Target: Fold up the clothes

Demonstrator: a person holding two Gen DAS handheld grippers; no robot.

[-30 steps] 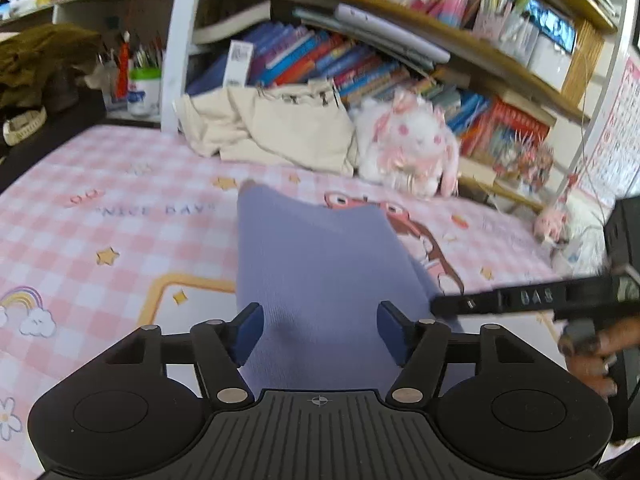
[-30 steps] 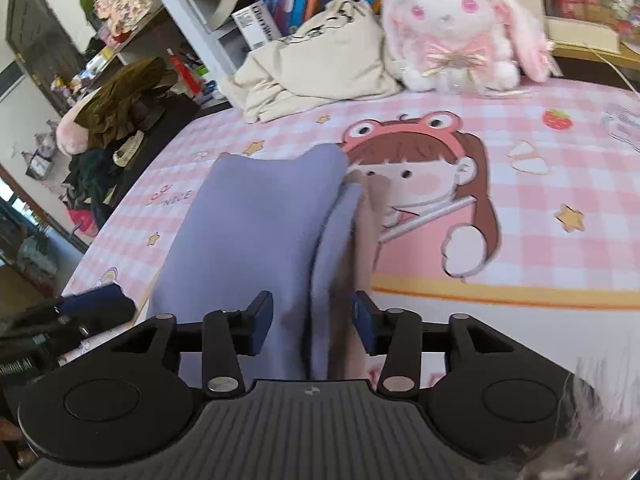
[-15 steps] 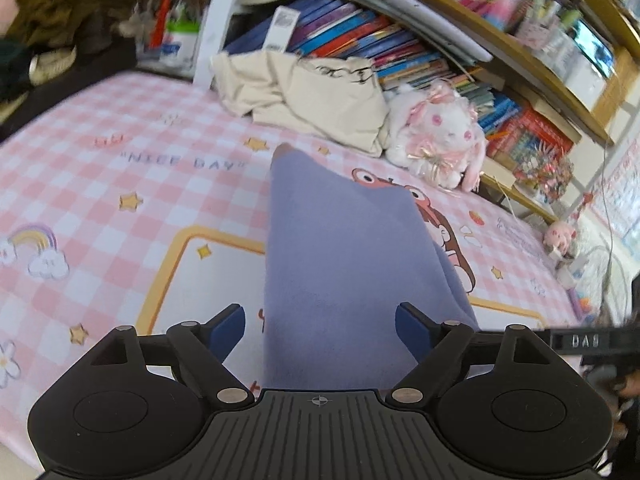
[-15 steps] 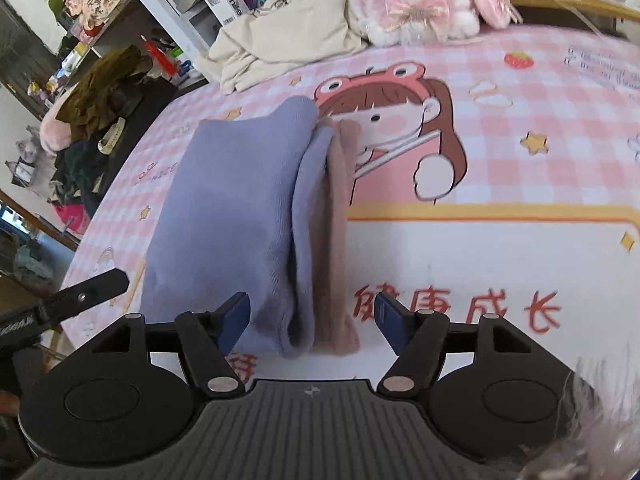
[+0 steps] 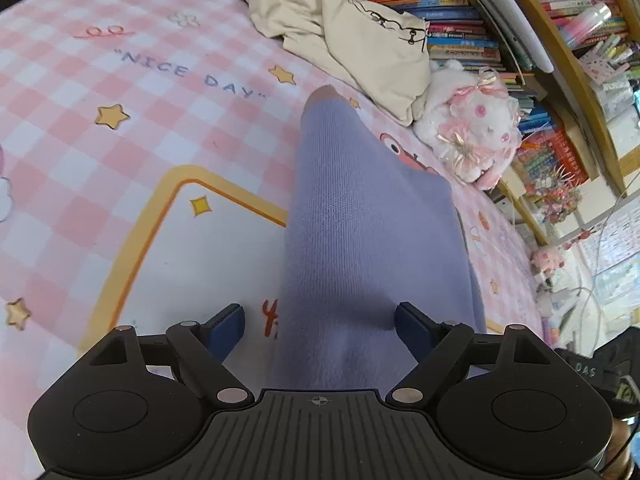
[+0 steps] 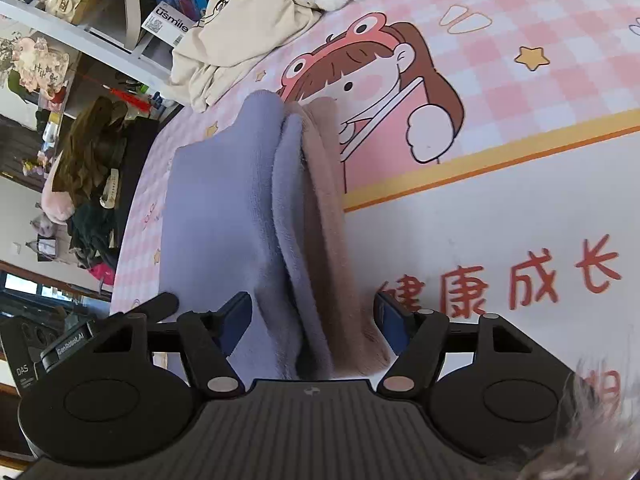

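A folded lavender knit garment point(image 5: 360, 232) lies on the pink checked cartoon mat point(image 5: 120, 128); in the right wrist view point(image 6: 224, 208) its beige-pink inner layer point(image 6: 328, 208) shows along the right edge. My left gripper point(image 5: 320, 324) is open, its fingers either side of the garment's near end. My right gripper point(image 6: 316, 316) is open too, straddling the near folded edge. Neither grips the cloth.
A cream garment point(image 5: 352, 36) lies crumpled at the mat's far edge by a white plush rabbit point(image 5: 476, 128) and shelves of books point(image 5: 460, 20). Dark clothes point(image 6: 92, 160) are piled beyond the mat's left side.
Both grippers opened wider and let go of the garment, which now lies flat on the mat. Both cameras tilted down towards it.
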